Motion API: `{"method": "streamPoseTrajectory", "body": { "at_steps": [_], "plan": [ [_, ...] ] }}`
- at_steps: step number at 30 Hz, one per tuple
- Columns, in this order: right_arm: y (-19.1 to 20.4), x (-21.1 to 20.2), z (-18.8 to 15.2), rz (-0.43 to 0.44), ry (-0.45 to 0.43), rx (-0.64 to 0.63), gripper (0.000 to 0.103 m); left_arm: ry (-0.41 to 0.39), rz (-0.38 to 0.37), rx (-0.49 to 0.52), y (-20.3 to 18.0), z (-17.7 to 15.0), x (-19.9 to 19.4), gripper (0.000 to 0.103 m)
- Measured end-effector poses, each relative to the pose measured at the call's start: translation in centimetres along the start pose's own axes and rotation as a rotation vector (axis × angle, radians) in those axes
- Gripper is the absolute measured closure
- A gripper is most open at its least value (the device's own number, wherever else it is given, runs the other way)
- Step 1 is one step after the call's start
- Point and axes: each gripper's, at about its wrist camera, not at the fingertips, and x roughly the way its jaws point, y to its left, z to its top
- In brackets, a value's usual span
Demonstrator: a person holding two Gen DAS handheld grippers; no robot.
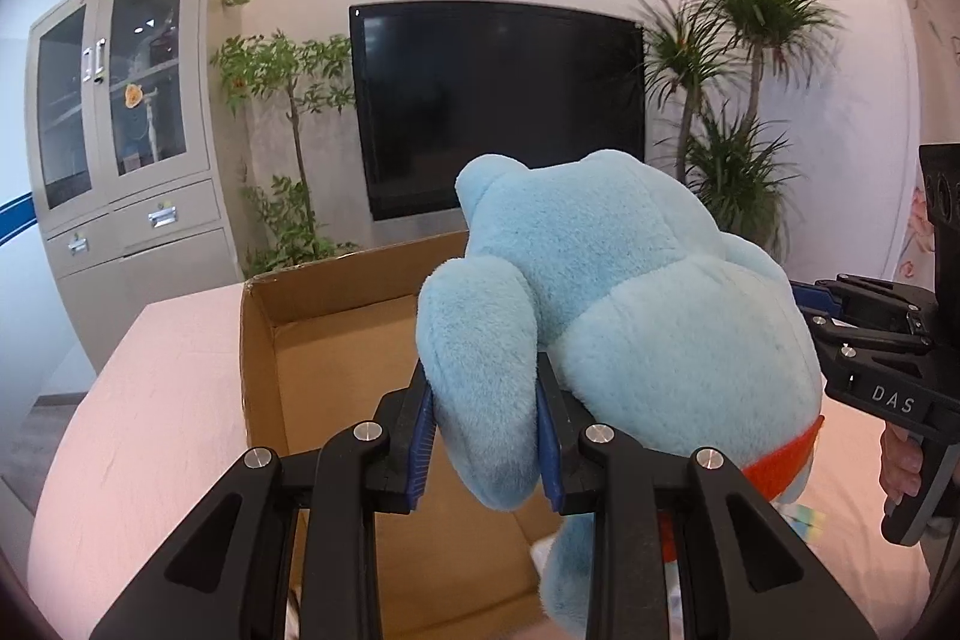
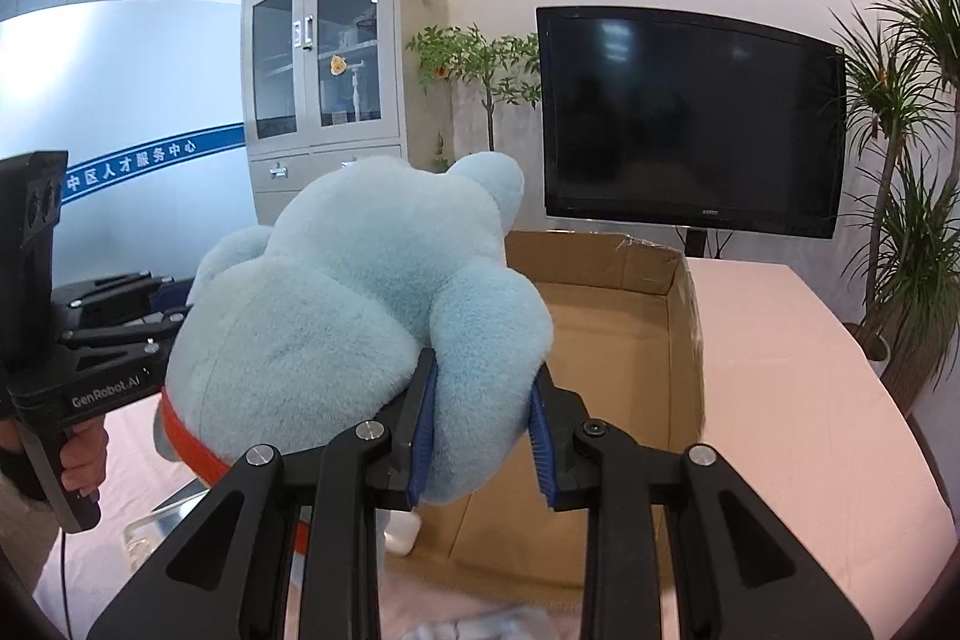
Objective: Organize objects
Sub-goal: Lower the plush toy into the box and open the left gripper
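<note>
1. On the pink-covered table (image 1: 150,370) we find an open cardboard box (image 1: 336,334), its opening just ahead of and below both tools.
2. We note the blue plush toy (image 1: 630,292) is held aloft at the box's near edge, between the tools.
3. We record the left gripper (image 1: 487,436) pinching one plush limb, the right gripper (image 2: 480,436) pinching the other; neither hand is nearer the box.
</note>
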Motion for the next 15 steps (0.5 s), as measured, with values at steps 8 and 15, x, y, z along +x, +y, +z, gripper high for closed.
{"method": "streamPoseTrajectory", "body": {
  "at_steps": [8,15],
  "plan": [
    [-1.0,8.1,-0.2,-0.032,0.126,0.000,0.078,0.090,0.059,0.023,1.4,-1.3,7.9,0.078],
    [-1.1,16.4,-4.8,-0.065,0.473,-0.016,0.076,0.447,0.068,-0.017,2.4,-7.7,17.4,0.078]
  ]
}}
